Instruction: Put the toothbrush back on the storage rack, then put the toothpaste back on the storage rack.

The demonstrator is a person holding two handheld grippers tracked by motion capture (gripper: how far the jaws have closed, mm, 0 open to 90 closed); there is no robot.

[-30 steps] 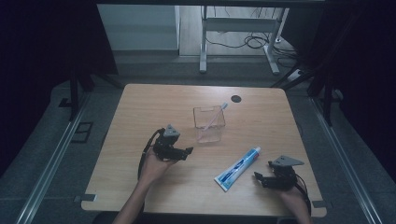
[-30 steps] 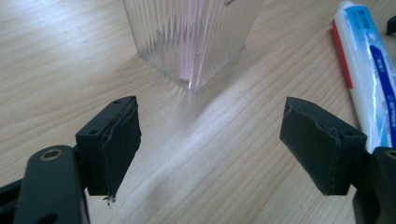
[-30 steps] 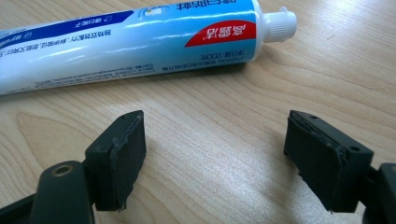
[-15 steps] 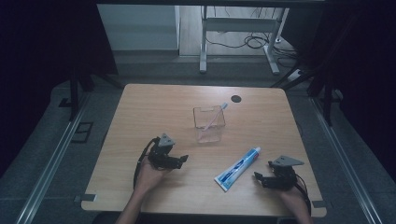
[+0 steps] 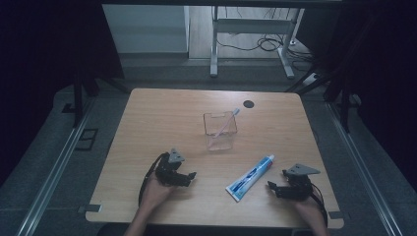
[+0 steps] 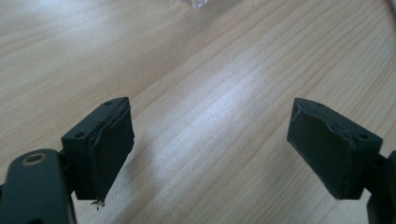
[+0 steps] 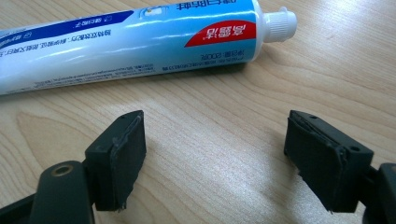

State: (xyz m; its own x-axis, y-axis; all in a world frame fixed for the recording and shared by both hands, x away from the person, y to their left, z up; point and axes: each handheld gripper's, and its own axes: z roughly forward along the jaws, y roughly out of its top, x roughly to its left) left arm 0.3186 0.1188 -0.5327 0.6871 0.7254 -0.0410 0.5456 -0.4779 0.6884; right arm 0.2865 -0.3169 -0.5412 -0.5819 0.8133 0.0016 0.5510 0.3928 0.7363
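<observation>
- On the wooden table [image 5: 162, 118], the toothpaste tube [image 5: 250, 176] lies flat on a diagonal, cap toward the far right, just beside the right gripper [image 5: 273, 188] and near the table's front edge.
- Beyond it, near the table's middle, stands a clear cup [image 5: 220, 130] with a toothbrush [image 5: 229, 119] leaning in it; the tube sits apart from the cup.
- Both tongs are spread wide and pinch nothing: the right gripper view shows 2 black jaws parted over bare wood, with the tube [image 7: 126, 39] lying crosswise just ahead of them, its white cap [image 7: 279, 25] at the right.
- At the left, the left gripper [image 5: 189, 176] rests low over the table, jaws parted over empty wood in its own view [image 6: 210, 154], well apart from the tube.
- Judged from this, the step in hand is the right gripper's reach for the tube.
- To do it well, ease forward until the 2 jaws straddle the tube across its width, not along its length.
- Aim for the firmer part nearer the cap; the flat tail end would likely fold or slip.
- Keep the jaws low, almost grazing the wood, so the lower edges get under the tube's round side.
- Close gently: a hard squeeze could dent the tube or push paste toward the cap.
</observation>
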